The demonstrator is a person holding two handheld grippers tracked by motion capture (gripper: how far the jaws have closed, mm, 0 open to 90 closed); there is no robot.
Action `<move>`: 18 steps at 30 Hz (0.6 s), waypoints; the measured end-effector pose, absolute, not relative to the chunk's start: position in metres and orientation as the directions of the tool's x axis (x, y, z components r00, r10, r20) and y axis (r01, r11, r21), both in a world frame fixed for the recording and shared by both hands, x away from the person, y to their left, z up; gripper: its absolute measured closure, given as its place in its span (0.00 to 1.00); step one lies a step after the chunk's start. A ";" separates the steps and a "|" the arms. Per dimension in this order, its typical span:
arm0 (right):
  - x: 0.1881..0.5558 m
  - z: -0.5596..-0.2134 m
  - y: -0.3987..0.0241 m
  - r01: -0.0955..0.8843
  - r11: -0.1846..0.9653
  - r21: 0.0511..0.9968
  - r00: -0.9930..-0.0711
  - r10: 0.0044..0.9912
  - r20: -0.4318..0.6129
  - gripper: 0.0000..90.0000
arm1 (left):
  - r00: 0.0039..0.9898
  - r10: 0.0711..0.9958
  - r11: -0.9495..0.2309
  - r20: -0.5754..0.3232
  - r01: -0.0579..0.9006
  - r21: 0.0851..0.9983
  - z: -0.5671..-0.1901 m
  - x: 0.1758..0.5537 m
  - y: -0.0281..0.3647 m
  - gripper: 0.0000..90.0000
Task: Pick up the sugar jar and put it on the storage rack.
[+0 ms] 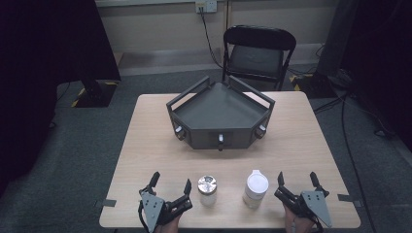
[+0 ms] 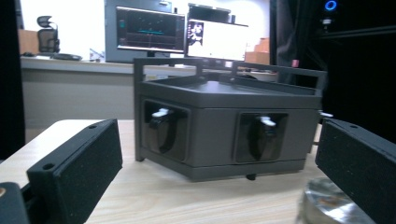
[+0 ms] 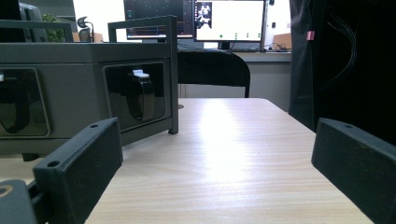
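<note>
A dark grey angular box-tray (image 1: 221, 112) with railings and small knobs on its front faces stands at the middle of the wooden table (image 1: 145, 136). Near the front edge stand a glass jar with a shiny metal lid (image 1: 207, 190) and a white lidded container (image 1: 255, 188). My left gripper (image 1: 171, 185) rests open at the front left, just left of the glass jar, nothing between its fingers. My right gripper (image 1: 297, 180) rests open at the front right, beside the white container. In the left gripper view the box-tray (image 2: 224, 126) is straight ahead and the jar's lid (image 2: 329, 205) sits low right.
A black folding chair (image 1: 257, 53) stands behind the table's far edge. Dark curtains and cables flank the floor on both sides. In the right gripper view the box-tray (image 3: 84, 88) fills the left, with bare tabletop (image 3: 233, 154) ahead.
</note>
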State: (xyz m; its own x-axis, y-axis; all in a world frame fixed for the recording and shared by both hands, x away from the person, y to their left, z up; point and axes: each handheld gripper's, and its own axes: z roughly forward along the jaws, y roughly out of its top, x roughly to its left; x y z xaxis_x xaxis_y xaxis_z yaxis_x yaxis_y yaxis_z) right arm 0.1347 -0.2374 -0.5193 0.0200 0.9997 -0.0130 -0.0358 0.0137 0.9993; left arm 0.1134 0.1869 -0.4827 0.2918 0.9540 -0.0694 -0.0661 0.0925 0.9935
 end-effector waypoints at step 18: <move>0.135 -0.519 -0.237 -0.036 0.014 0.999 0.020 1.000 -0.013 0.01 | 0.399 0.916 0.053 -0.039 -0.025 0.998 -0.488 0.117 0.164 0.00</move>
